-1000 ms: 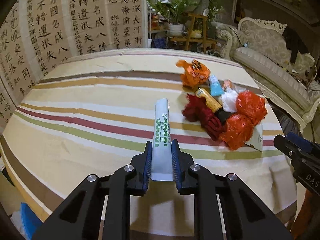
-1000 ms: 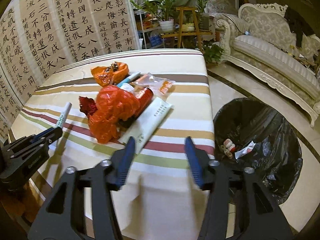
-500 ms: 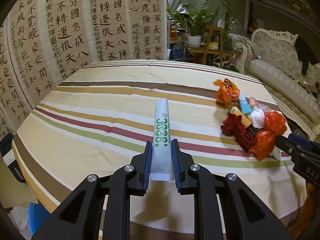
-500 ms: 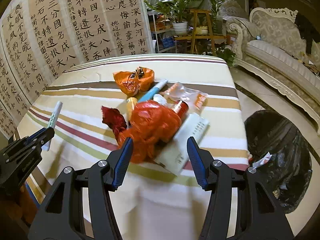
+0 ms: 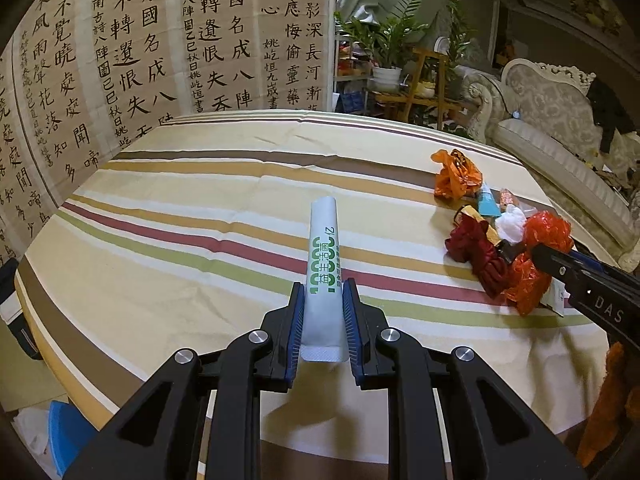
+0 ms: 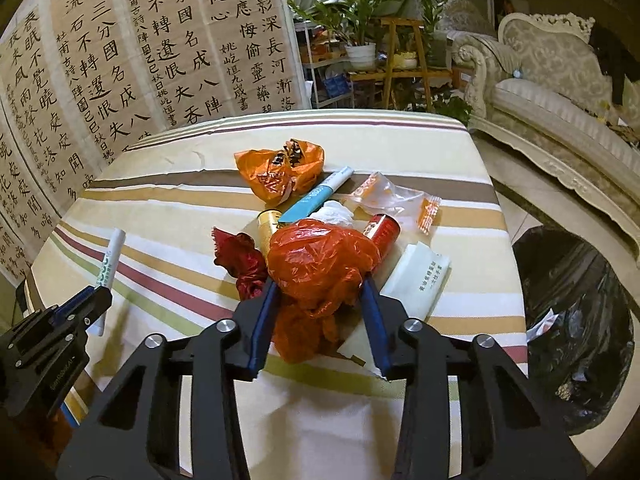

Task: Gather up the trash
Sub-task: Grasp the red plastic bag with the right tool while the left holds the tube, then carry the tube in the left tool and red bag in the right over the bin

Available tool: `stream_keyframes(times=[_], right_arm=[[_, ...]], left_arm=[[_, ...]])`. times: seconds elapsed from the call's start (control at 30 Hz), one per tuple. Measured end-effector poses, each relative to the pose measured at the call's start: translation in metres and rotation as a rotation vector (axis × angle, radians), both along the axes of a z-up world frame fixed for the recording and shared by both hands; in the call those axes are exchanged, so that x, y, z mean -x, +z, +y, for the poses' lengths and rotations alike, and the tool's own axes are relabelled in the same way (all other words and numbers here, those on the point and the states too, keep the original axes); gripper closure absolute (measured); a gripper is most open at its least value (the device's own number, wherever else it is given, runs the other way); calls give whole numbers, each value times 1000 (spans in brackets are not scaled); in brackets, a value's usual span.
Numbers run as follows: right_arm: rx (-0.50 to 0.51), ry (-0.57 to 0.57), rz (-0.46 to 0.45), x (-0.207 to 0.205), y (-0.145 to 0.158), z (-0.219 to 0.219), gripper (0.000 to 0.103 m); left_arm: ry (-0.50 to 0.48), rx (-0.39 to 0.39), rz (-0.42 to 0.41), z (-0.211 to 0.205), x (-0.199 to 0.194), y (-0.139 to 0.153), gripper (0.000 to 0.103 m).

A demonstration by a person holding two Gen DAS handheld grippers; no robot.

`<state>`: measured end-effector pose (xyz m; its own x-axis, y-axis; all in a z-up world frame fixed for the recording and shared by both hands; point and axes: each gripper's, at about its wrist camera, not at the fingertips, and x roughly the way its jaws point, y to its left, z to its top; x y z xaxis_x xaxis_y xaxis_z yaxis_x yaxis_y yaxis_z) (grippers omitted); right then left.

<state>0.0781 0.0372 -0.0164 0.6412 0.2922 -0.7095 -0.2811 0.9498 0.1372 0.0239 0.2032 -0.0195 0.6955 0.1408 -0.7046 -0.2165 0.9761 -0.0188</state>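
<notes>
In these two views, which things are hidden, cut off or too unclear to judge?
- Right wrist view: the red plastic bag covers the lower part of the gold tube and the red can.
- Right wrist view: the black bin bag is cut by the edge; its contents are too small to name.
- Left wrist view: only one finger of the right gripper shows.
- Left wrist view: the white tube hides the cloth behind it.

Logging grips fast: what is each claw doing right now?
Left claw: shut on the white tube.
Right claw: open, fingers either side of the red bag, not yet clamped.
</notes>
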Motion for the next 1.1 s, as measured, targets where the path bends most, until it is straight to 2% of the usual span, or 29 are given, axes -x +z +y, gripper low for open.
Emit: stream_keyframes(times=[0.33,0.6,1.1], right_arm=[[3,7,-44,16,14,-8,70],[8,-37,-59,26,21,-33,70],[34,-195,-67,41,17,-112,70]], left_arm=[[-20,6,-21,-8,6,6,82],[-58,17,-65,-29,14,14,82],[-243,29,-110,-110,14,24,82]])
